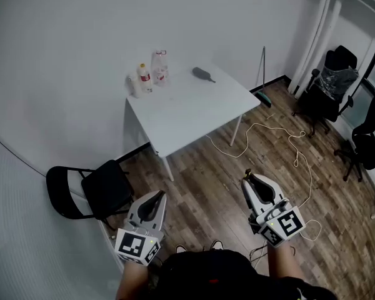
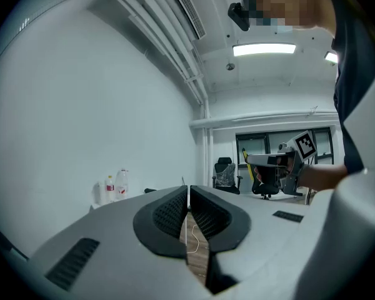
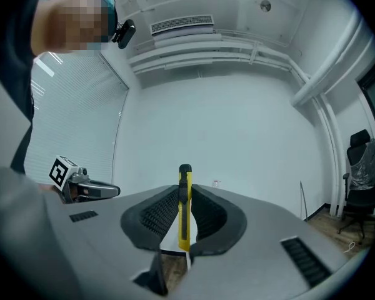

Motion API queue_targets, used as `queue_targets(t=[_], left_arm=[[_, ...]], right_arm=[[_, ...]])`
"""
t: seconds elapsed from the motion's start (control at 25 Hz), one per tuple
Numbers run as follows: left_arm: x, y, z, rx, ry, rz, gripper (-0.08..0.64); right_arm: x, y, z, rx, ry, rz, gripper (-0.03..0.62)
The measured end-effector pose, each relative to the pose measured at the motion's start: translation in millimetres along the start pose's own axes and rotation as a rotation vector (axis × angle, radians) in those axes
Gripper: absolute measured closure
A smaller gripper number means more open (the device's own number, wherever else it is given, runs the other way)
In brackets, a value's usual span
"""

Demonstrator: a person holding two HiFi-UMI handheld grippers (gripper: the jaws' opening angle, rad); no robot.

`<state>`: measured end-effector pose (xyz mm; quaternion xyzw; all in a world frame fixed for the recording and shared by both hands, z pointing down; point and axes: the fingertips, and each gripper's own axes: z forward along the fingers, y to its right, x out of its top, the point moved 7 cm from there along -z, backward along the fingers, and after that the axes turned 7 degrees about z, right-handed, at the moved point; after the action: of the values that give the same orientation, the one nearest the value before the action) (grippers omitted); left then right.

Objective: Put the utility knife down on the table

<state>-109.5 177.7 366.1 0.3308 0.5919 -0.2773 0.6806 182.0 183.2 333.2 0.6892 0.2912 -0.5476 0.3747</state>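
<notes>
A yellow utility knife (image 3: 184, 208) with a black slider stands upright between the pads of my right gripper (image 3: 185, 212), which is shut on it. In the head view the right gripper (image 1: 249, 179) is held low over the wooden floor, well short of the white table (image 1: 194, 114), and only the knife's tip (image 1: 247, 172) shows. My left gripper (image 1: 159, 197) hangs at the lower left, near a black folding chair. Its jaws (image 2: 189, 214) are closed together with nothing between them.
On the table's far corner stand plastic bottles (image 1: 151, 74) and a dark object (image 1: 202, 74). A black folding chair (image 1: 87, 189) is left of the table. A white cable (image 1: 281, 145) trails across the floor. Office chairs (image 1: 328, 89) stand at the right by the window.
</notes>
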Motion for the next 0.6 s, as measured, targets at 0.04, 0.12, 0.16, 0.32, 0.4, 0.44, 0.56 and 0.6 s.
queue_targets(t=[0.04, 0.12, 0.16, 0.32, 0.4, 0.44, 0.56, 0.6], left_arm=[[0, 0, 0, 0.0, -0.002, 0.001, 0.529], [0, 2, 1, 0.001, -0.003, 0.005, 0.529], [0, 3, 0, 0.0, -0.003, 0.007, 0.529], [2, 9, 1, 0.008, -0.009, 0.019, 0.529], [3, 12, 2, 0.023, -0.019, 0.017, 0.529], [4, 15, 3, 0.03, -0.024, 0.017, 0.529], [5, 29, 8, 0.045, -0.036, 0.019, 0.529], [5, 34, 11, 0.05, -0.039, 0.019, 0.529]], right_arm=[[0, 1, 0, 0.0, 0.0, 0.0, 0.52], [0, 2, -2, 0.002, 0.004, 0.003, 0.52], [0, 2, -4, 0.004, 0.007, 0.006, 0.518], [1, 7, -6, 0.021, 0.019, 0.025, 0.52], [0, 12, -7, 0.033, 0.018, 0.032, 0.52], [0, 15, -8, 0.039, 0.016, 0.035, 0.52], [-1, 27, -14, 0.057, 0.012, 0.05, 0.52], [-1, 32, -16, 0.063, 0.011, 0.056, 0.518]])
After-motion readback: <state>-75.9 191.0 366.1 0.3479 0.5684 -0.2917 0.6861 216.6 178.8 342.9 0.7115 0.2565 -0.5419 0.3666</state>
